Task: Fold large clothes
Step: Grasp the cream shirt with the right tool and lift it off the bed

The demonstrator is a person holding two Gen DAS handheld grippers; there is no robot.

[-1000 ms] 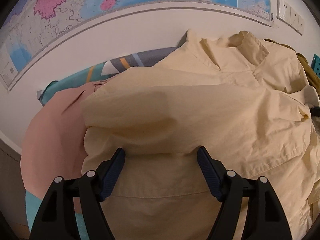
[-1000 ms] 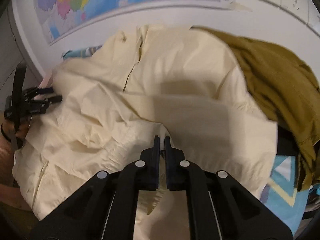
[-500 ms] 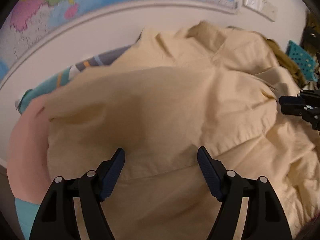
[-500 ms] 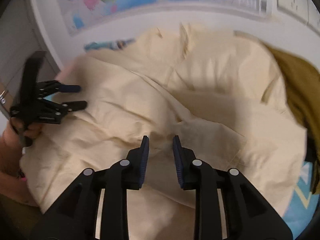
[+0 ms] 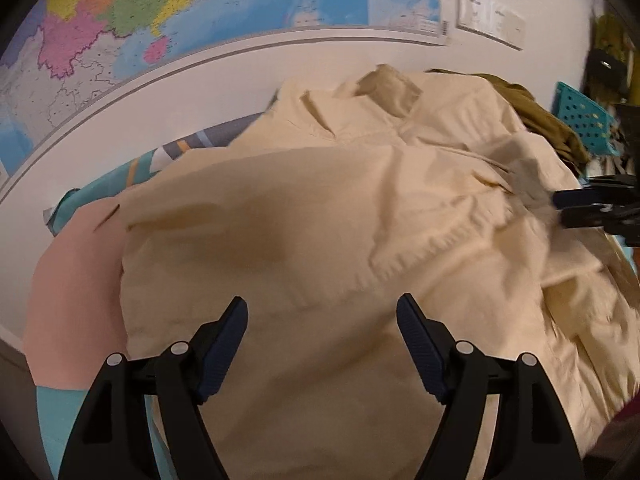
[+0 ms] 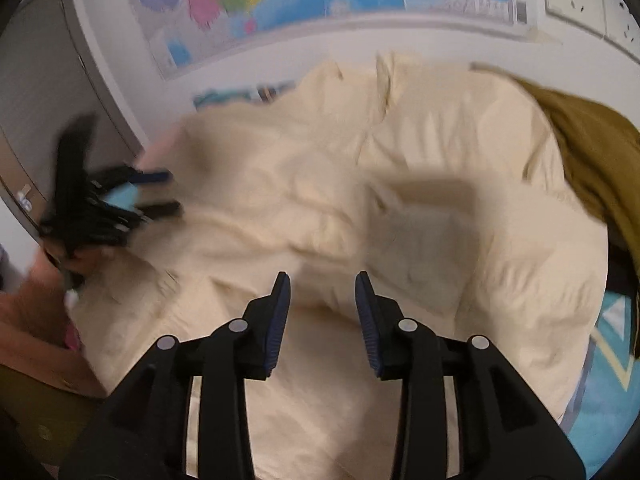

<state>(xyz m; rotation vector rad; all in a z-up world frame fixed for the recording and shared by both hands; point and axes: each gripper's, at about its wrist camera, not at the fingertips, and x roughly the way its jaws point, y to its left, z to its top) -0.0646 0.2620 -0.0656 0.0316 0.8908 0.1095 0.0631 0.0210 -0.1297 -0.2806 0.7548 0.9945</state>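
Left wrist view. My left gripper (image 5: pixel 322 316) sits at 6 o'clock with its jaws spread wide and nothing between the pads; it hangs released over the cream garment (image 5: pixel 340 240). That garment fills the middle of the frame, rumpled, its collar (image 5: pixel 384 88) toward 12 o'clock against the white wall. A pink cloth (image 5: pixel 72 288) lies under its edge at 9 o'clock, and an olive garment (image 5: pixel 544 120) shows behind it at 2 o'clock. My right gripper (image 5: pixel 560 210) enters at 3 o'clock, its tips just beside a raised fold of the cream fabric. A wall map (image 5: pixel 200 12) spans 10 to 12 o'clock, and a teal perforated basket (image 5: pixel 580 120) stands at 2 o'clock.

Right wrist view. My right gripper (image 6: pixel 322 292) is at 6 o'clock; its jaws have just been opening and now stand parted, released, with no cloth pinched between them. The cream garment (image 6: pixel 400 200) lies heaped below and ahead. The olive garment (image 6: pixel 592 152) rests on its far edge at 2 o'clock. My left gripper (image 6: pixel 168 194) appears blurred at 9 o'clock, over the garment's edge. A patterned teal sheet (image 6: pixel 612 360) shows at 4 o'clock.
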